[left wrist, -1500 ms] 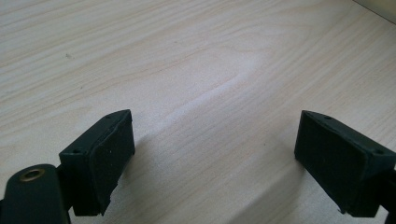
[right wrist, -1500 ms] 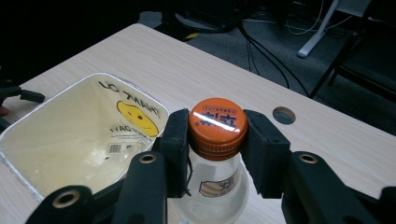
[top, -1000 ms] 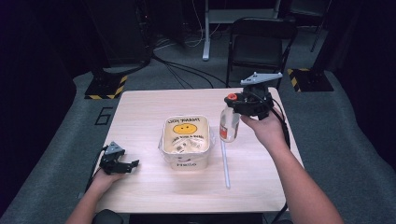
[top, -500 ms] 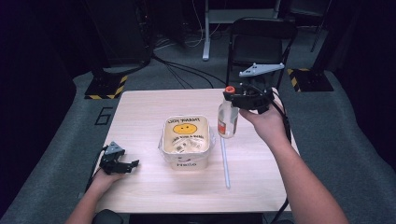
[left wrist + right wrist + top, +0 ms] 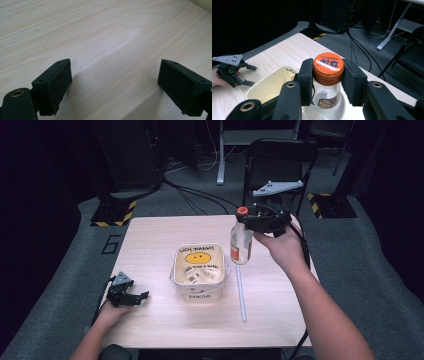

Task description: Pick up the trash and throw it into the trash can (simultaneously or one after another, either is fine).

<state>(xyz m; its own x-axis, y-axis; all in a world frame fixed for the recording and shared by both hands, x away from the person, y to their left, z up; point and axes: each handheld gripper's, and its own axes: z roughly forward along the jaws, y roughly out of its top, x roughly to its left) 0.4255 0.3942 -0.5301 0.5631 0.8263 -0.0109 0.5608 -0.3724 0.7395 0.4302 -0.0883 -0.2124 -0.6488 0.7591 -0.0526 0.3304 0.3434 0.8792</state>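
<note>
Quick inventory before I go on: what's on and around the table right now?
bottle: one, clear with orange cap, held off the table by its neck, right of the tub
tub: one, cream with a smiley face, table centre
straw: one, pale, lying right of the tub
table: one, light wood
chair: one, black, behind the table
left gripper: black, jaws open, resting on the table's left
right gripper: black, clamped at the bottle's cap

Hidden and cut-off bits

Clear glass bottle with orange cap (image 5: 328, 65): base cut by bottom edge in right gripper view, label print too small to read. Cream square tub's (image 5: 176, 270) contents unclear through its plastic wrap. Left gripper (image 5: 115, 85) body cut off at frame bottom.
</note>
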